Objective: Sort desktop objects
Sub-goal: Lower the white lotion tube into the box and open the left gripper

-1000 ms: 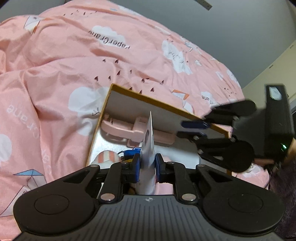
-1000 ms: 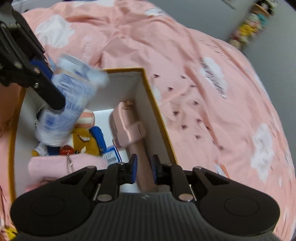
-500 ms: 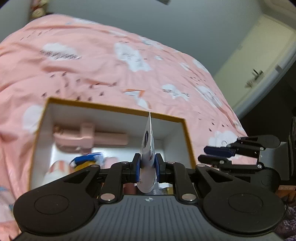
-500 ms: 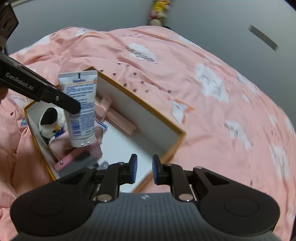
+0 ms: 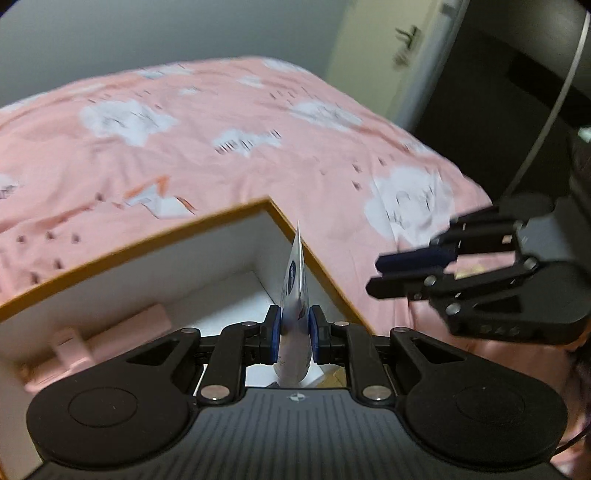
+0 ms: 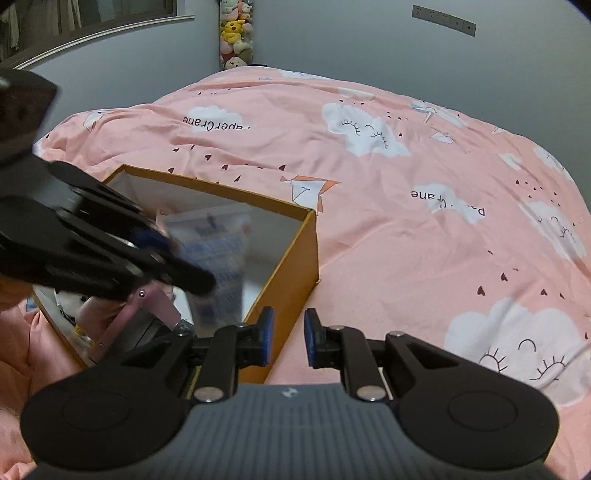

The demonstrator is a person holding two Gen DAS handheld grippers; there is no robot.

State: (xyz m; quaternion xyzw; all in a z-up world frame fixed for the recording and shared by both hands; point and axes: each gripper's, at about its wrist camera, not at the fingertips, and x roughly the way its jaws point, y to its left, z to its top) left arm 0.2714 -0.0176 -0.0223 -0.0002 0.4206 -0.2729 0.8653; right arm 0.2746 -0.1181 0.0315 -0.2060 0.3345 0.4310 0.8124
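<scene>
The tube [image 5: 293, 295] of cream, white with blue print, was held edge-on between the blue pads [image 5: 274, 334] of our left gripper [image 5: 293, 334], which was closed on its lower part, above the near right corner of the box [image 5: 155, 240]. We use this box, white inside with an orange rim, as our landmark. It lay on a pink duvet [image 6: 406, 229] with white clouds and paper cranes, and a grey wall [image 6: 332, 37] stood behind the bed. A shelf of plush toys [image 6: 236, 33] was in the far corner of the room, and a pale door [image 5: 399, 48] was to the right of the bed.

Inside the box, a pink holder [image 5: 99, 339] lay against the left wall. A pink pouch [image 6: 147, 306] and a soft toy [image 6: 72, 306], partly hidden, lay at its near end in the right wrist view.

Our right gripper [image 6: 286, 341] held nothing; a narrow gap remained between its fingers, and it was outside the box, over the duvet near the right corner.

Compared with one second before, both views had rolled, and the right gripper had left the box and come to its right side. The tube stayed in the same grip.

To the right of the box the duvet was free and wide.
</scene>
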